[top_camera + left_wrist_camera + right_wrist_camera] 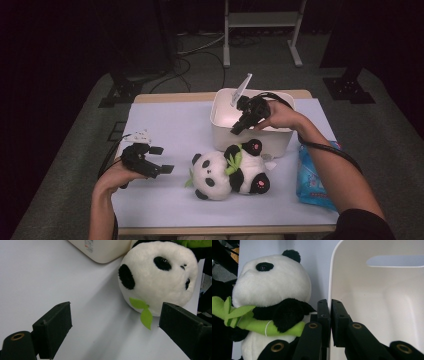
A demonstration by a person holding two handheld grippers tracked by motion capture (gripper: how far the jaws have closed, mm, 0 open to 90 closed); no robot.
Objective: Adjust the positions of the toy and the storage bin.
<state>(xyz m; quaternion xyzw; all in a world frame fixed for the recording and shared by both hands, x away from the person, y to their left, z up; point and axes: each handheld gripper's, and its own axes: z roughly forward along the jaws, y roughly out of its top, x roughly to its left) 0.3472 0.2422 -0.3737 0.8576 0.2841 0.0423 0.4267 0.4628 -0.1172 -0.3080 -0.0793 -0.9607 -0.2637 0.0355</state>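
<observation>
A person at the table pinches the near wall of the white bin [220,117] with the right gripper [330,305], its jaws closed tight on the rim, one inside and one outside. The one plush panda [227,172] lies on its back just in front of the bin, touching its near wall, a green bamboo stalk [249,321] tucked under one arm. The left gripper [159,160] hovers to the left of the panda, jaws spread wide and empty, aimed at the toy's head.

The job in hand looks like steadying the bin so the toy can go in. To do it well, the right grip should stay firm on the rim without tipping the bin, while the left jaws close around the soft head or body rather than the thin leaf [146,317].

Count: one bin, one panda, two grippers, and one blue packet [312,182] right of the bin.
</observation>
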